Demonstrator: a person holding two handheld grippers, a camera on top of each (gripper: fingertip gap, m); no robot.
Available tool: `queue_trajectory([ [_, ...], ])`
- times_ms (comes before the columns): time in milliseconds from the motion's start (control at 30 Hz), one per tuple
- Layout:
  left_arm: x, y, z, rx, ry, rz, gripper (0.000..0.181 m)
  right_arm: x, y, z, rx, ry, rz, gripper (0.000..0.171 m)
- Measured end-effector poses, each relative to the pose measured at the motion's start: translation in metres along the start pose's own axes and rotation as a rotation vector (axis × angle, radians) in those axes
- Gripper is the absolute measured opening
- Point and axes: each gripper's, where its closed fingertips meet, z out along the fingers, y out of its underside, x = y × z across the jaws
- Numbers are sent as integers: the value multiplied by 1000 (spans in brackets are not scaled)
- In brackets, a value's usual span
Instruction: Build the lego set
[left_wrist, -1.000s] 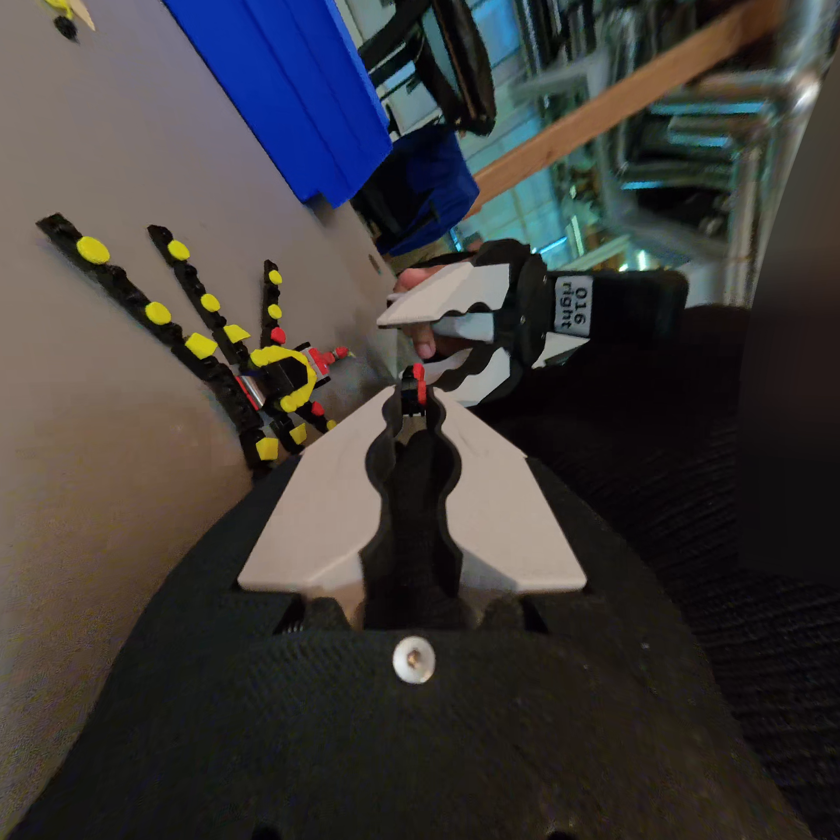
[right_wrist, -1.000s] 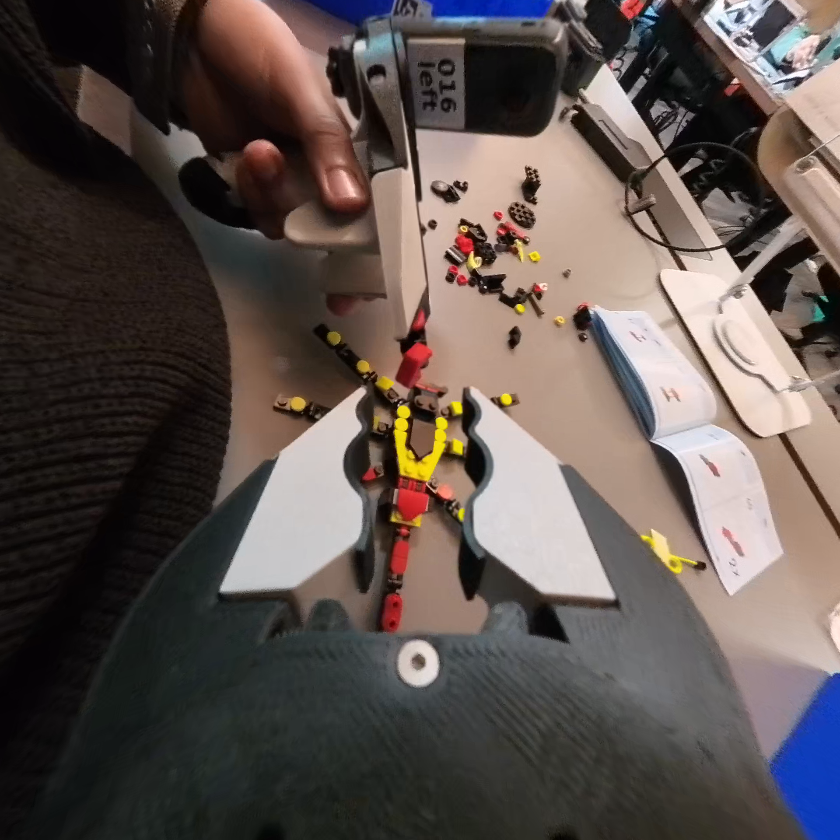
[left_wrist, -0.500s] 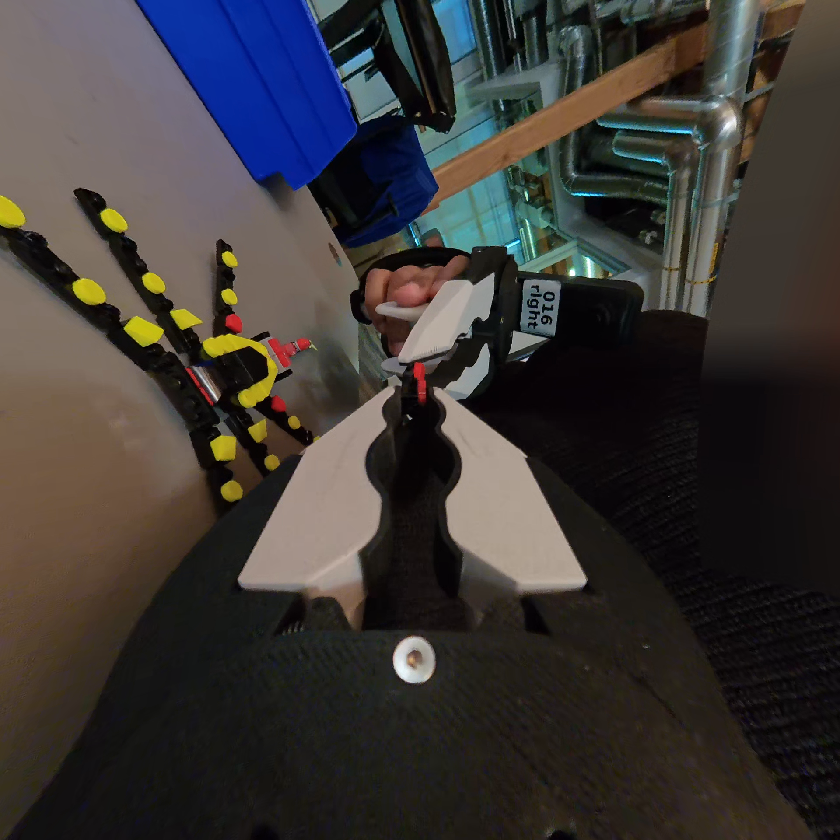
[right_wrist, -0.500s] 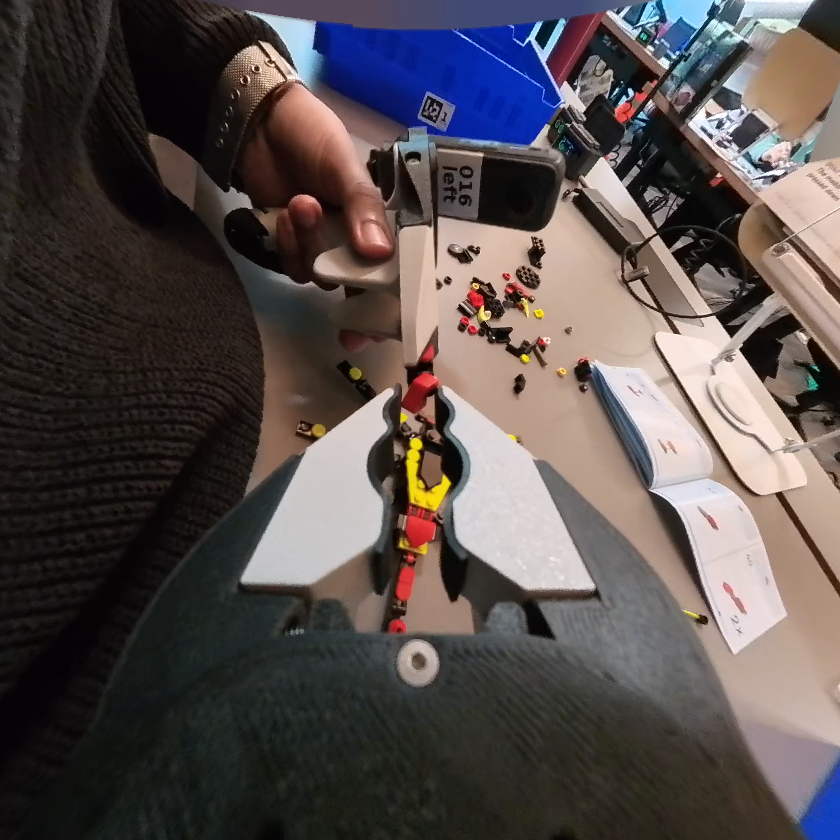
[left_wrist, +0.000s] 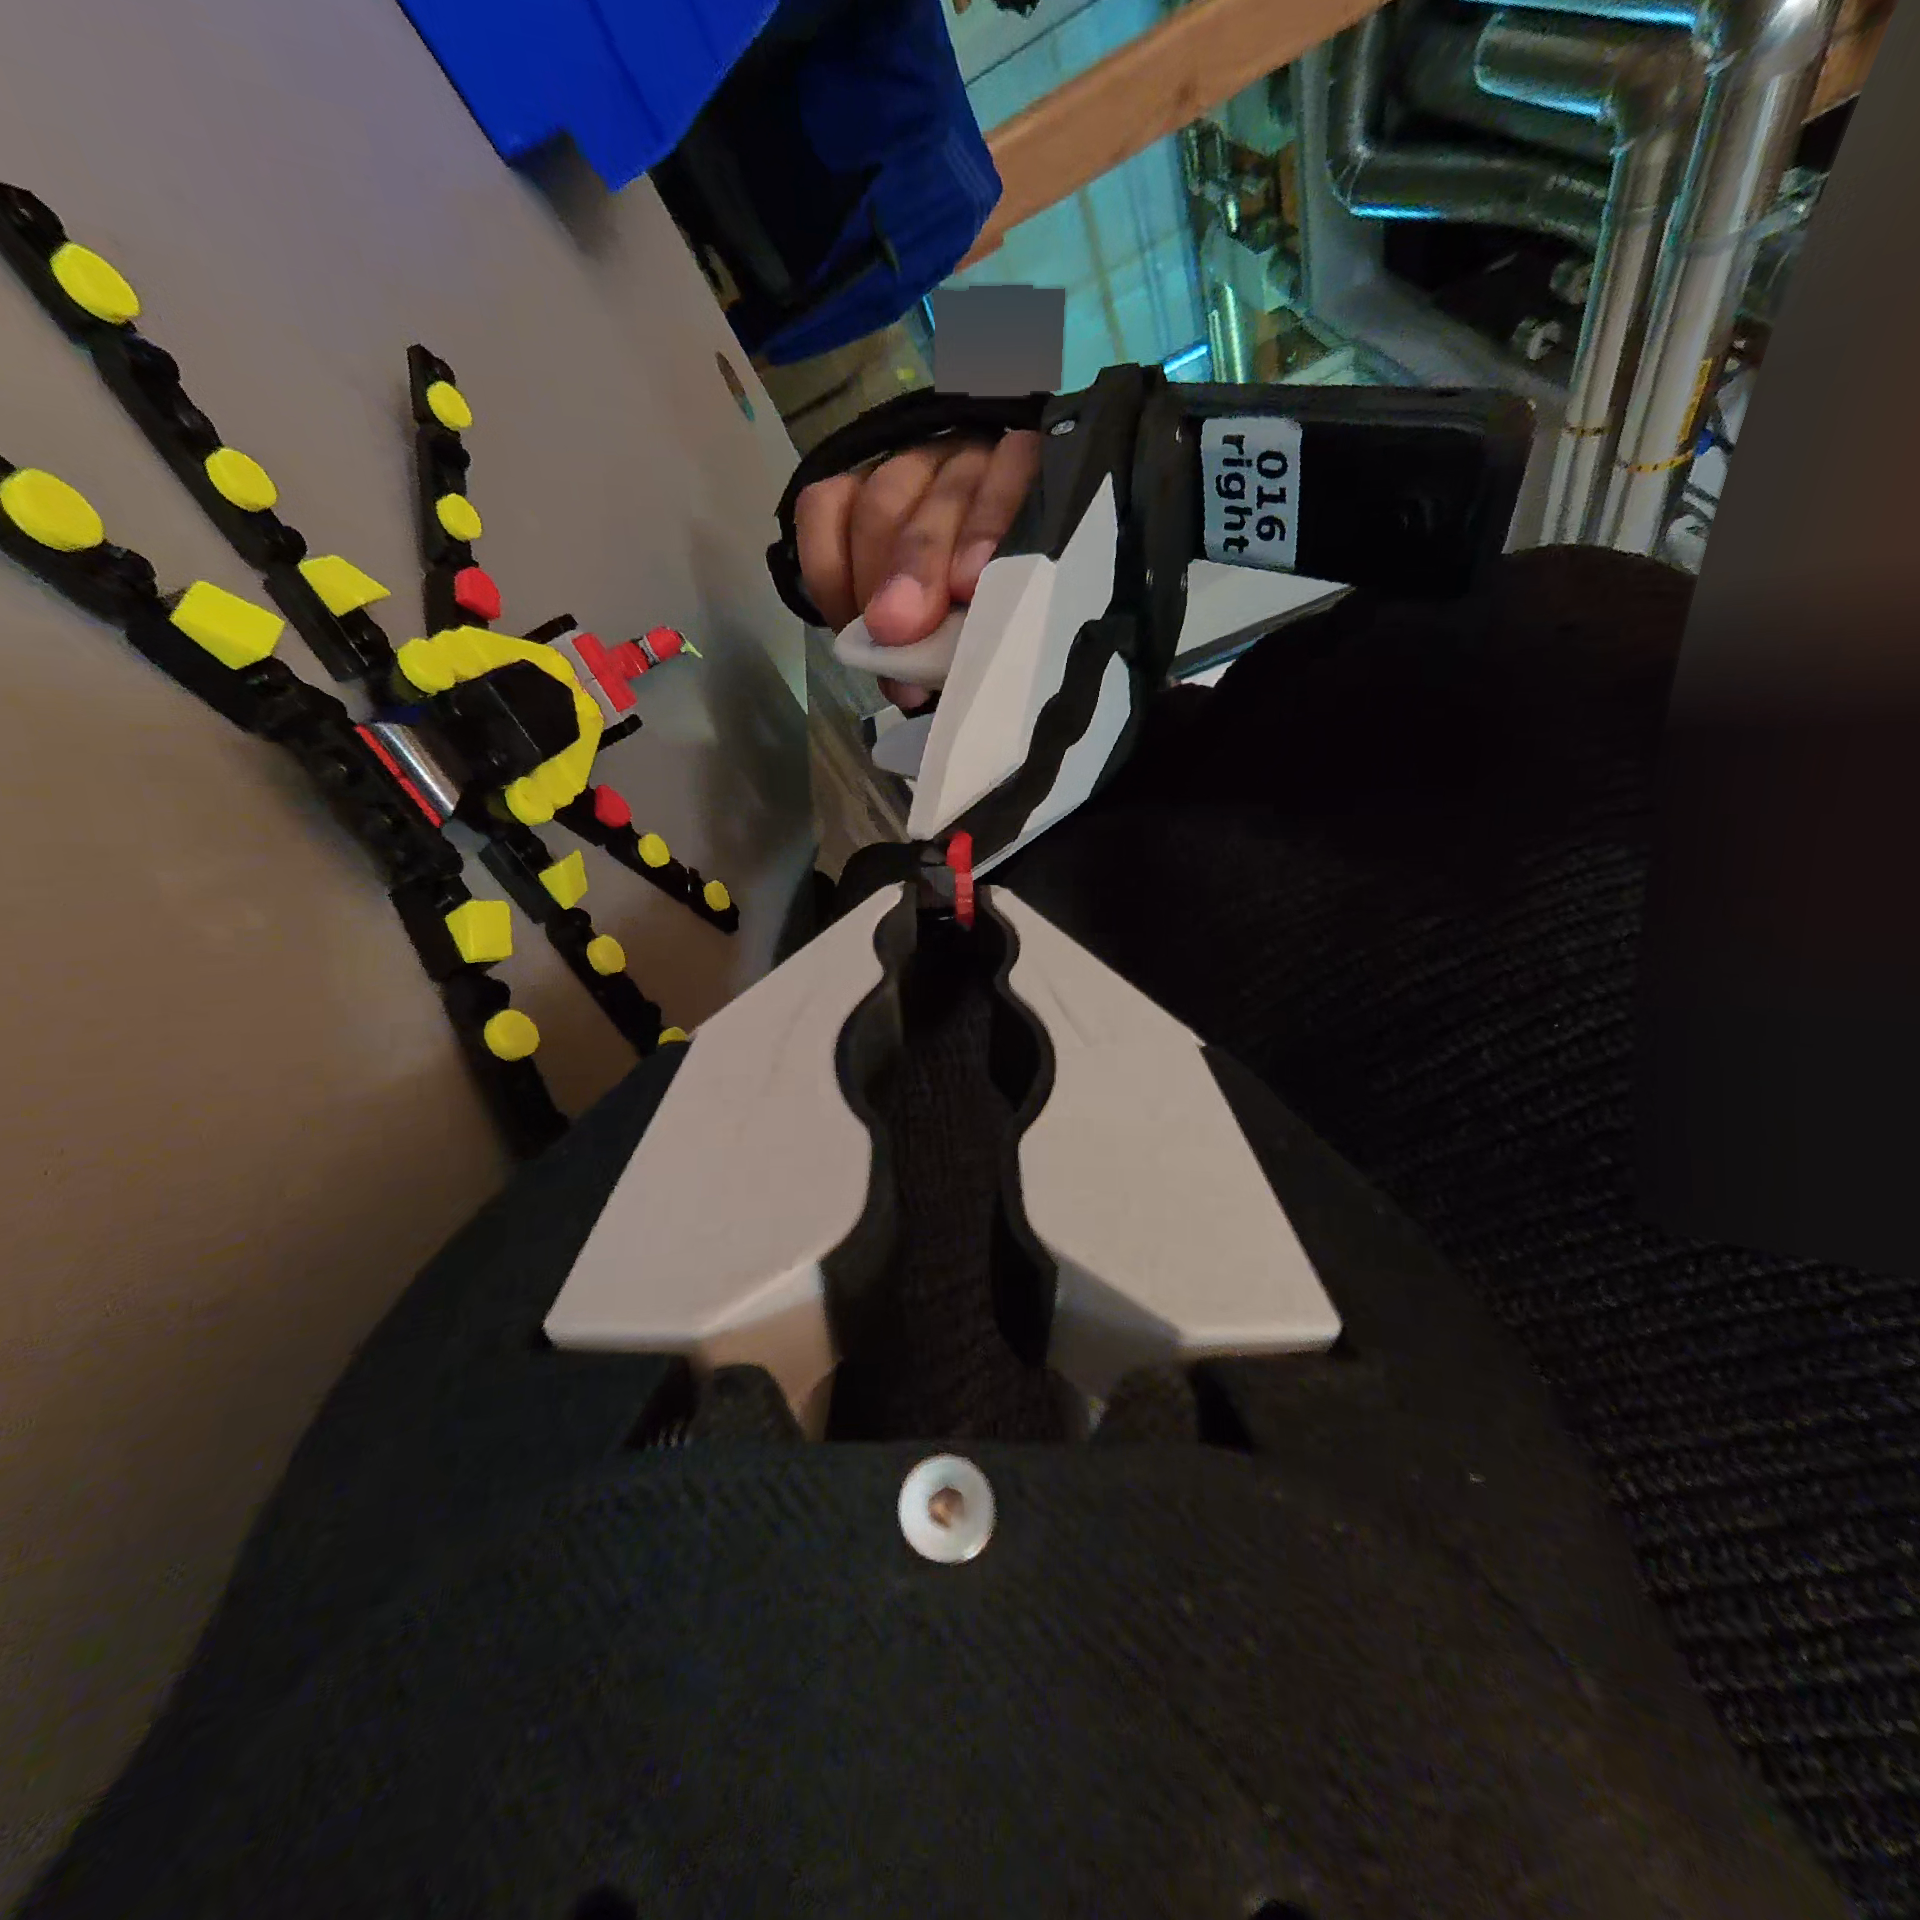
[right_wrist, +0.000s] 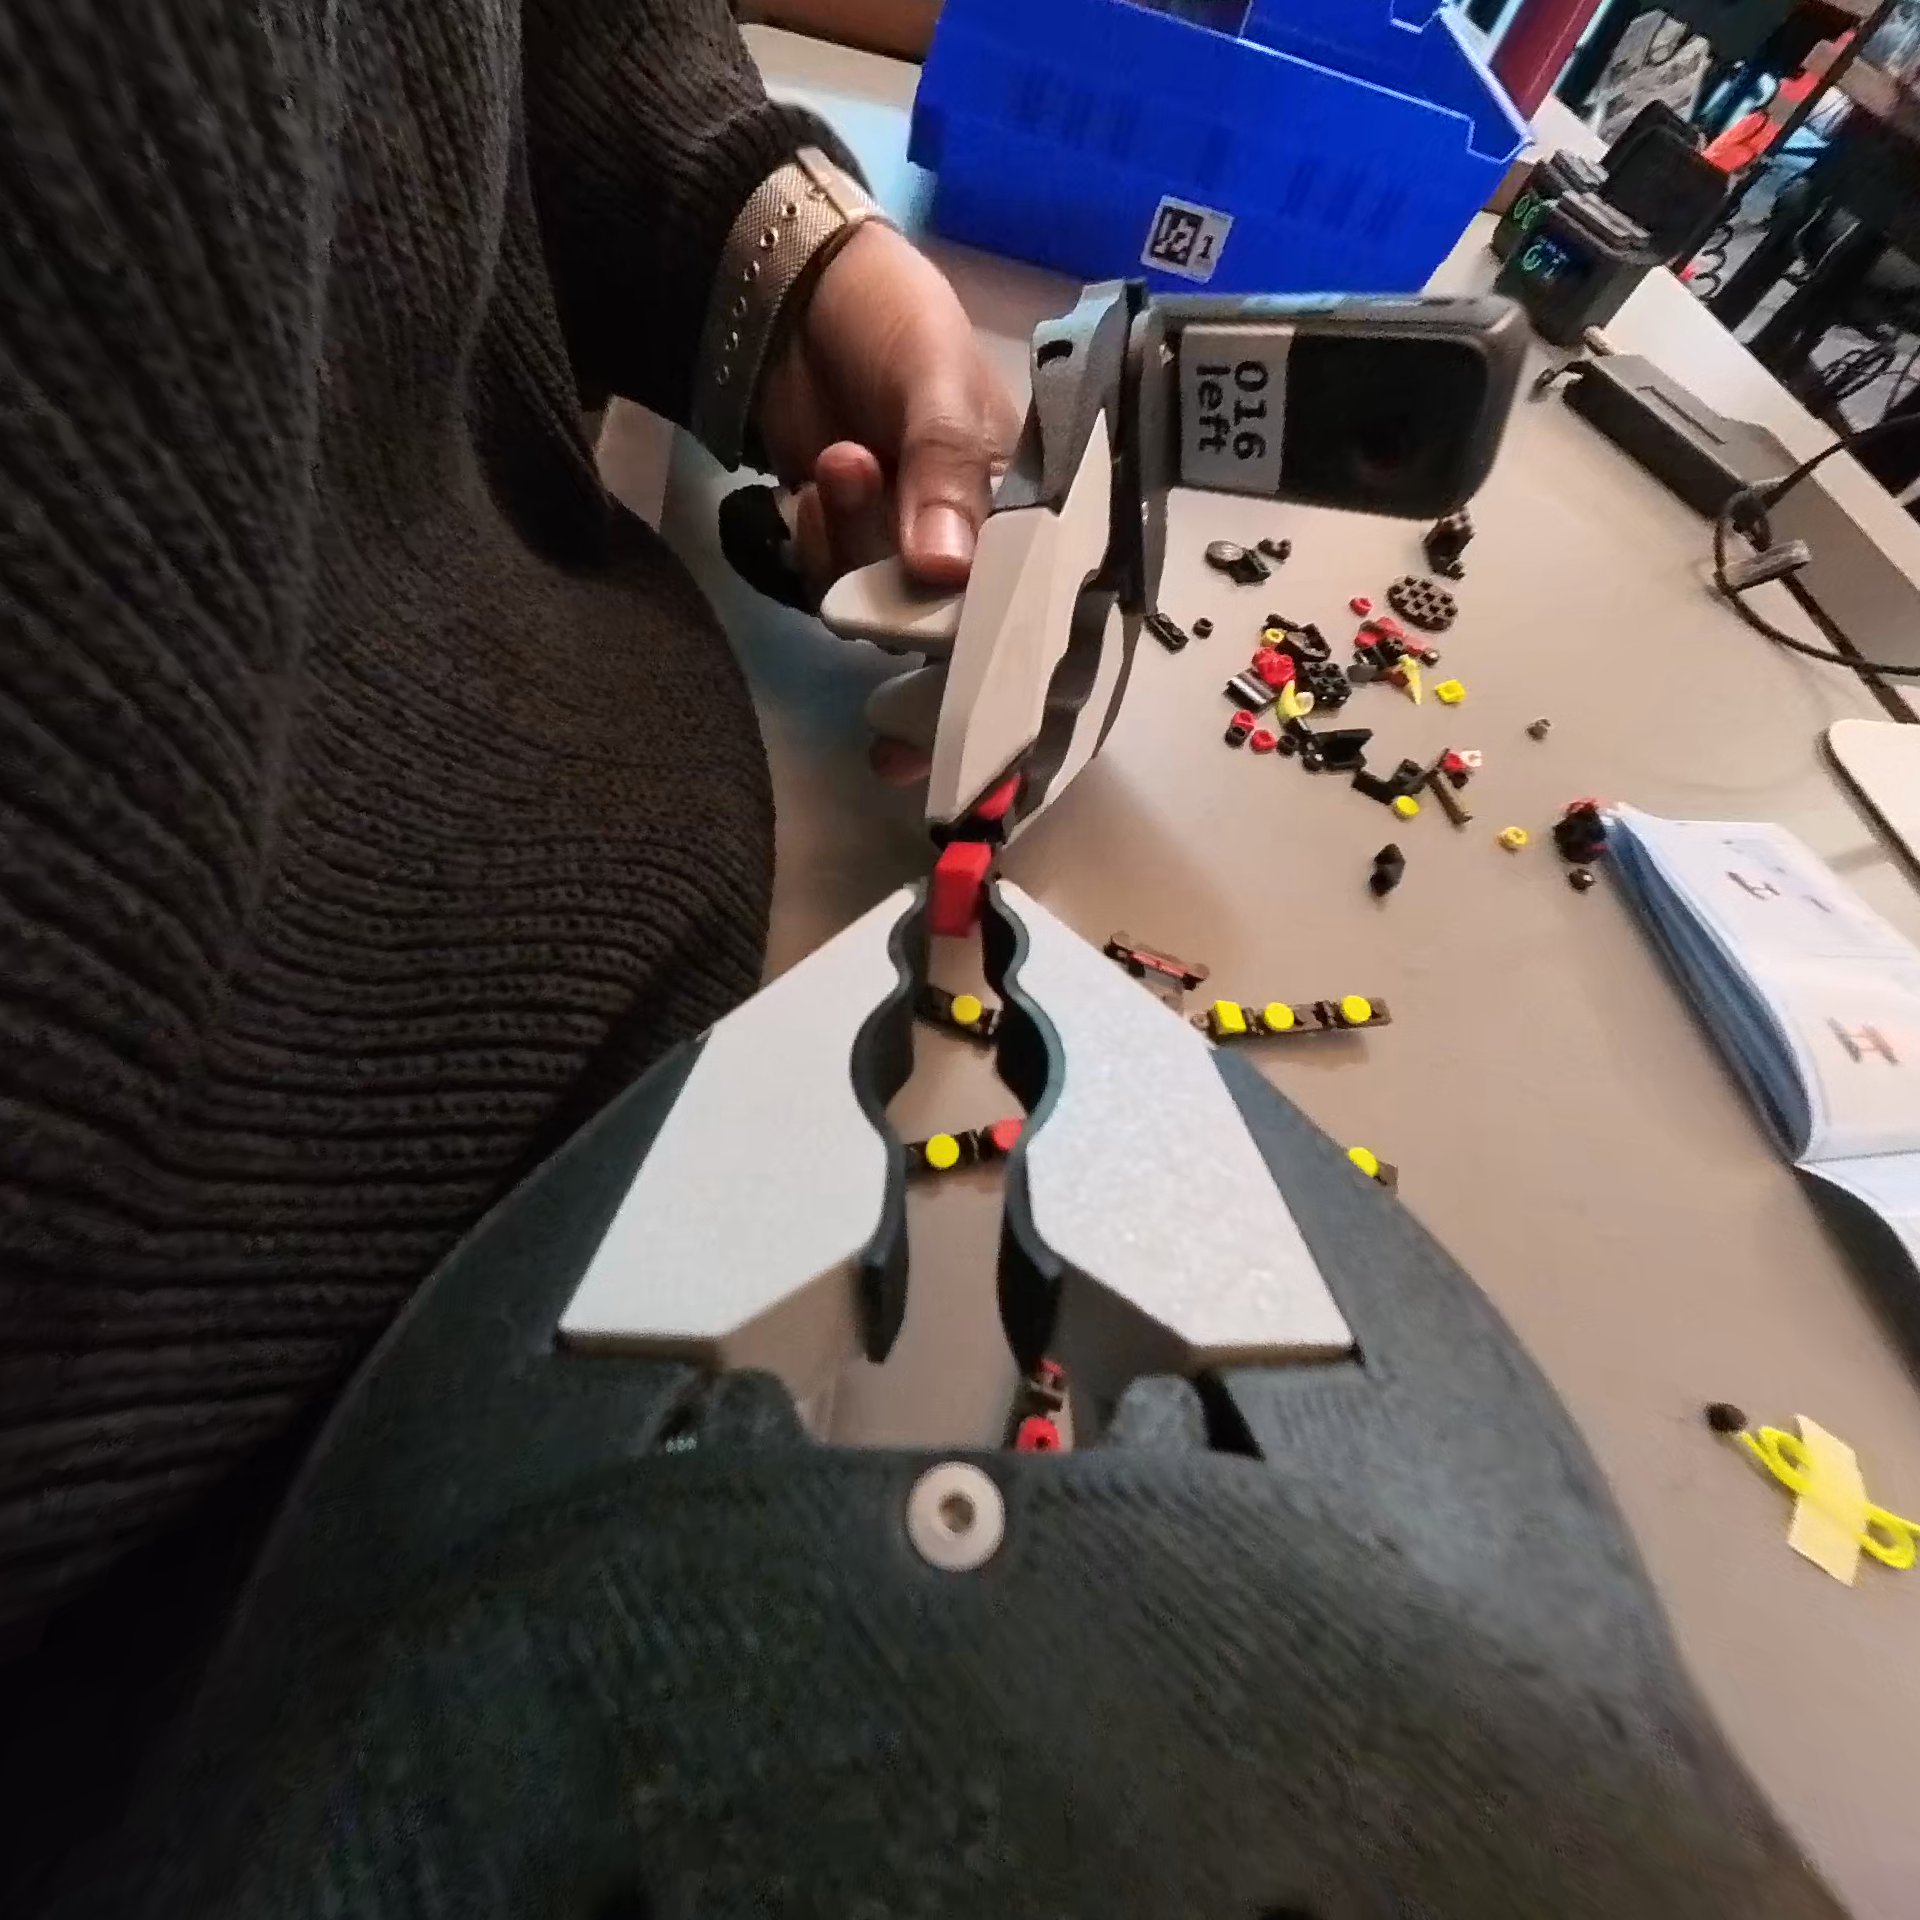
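My left gripper (left_wrist: 943, 896) is shut on a small red and black lego piece (left_wrist: 958, 878) and holds it in the air above the table. My right gripper (right_wrist: 956, 902) meets it tip to tip, its jaws narrowed onto the red brick (right_wrist: 958, 888) at the end of that piece. The left gripper also shows in the right wrist view (right_wrist: 971, 821), and the right gripper in the left wrist view (left_wrist: 940, 831). The black, yellow and red spider-like model (left_wrist: 488, 717) lies on the table to the left. Its legs (right_wrist: 1288, 1013) show below my right gripper.
A pile of loose black, red and yellow pieces (right_wrist: 1340, 686) lies farther back on the table. An open instruction booklet (right_wrist: 1766, 987) is at the right. A blue bin (right_wrist: 1195, 135) stands at the back. A yellow piece (right_wrist: 1829, 1496) lies near right. The person's dark sleeve fills the left.
My right gripper has risen from over the model and narrowed from open onto the red brick. My left gripper has stayed shut on the piece and has come closer.
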Motion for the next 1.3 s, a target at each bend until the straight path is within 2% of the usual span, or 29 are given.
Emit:
queue_trajectory([
  [133, -1, -5, -2, 35, 1, -10, 5, 7, 0, -1, 10, 28, 29, 7],
  [200, -2, -7, -2, 48, -5, -12, 4, 12, 0, -1, 15, 52, 32, 24],
  [267, -3, -9, -3, 59, -9, -14, 4, 12, -2, -1, 21, 57, 36, 31],
  [433, 0, -7, 0, 54, 10, -21, 4, 10, -5, 1, 29, 68, -6, 21],
  [500, 1, -7, 1, 54, 16, -22, 5, 9, -6, 1, 33, 65, -15, 8],
  [600, 2, -10, 0, 73, 27, -15, 5, 12, -8, -1, 50, 74, 8, 7],
  [633, 1, -12, 0, 91, 17, -13, 12, 14, -7, -2, 49, 79, 22, 6],
  [667, 0, -16, -1, 114, 3, -11, 32, 18, -6, -3, 49, 93, 41, 6],
  [733, 1, -21, -3, 129, -4, 3, 48, 25, -2, -5, 51, 105, 99, 6],
  [1033, 0, -36, -11, 193, -105, 174, 49, 47, 1, -18, 158, 57, 452, 6],
  [1133, -3, -39, -14, 206, -115, 164, 49, 75, 27, -28, 89, 196, 530, 6],
  [1300, -2, -42, -16, 225, -79, 137, 44, 116, 114, -61, -275, 530, 593, 6],
])
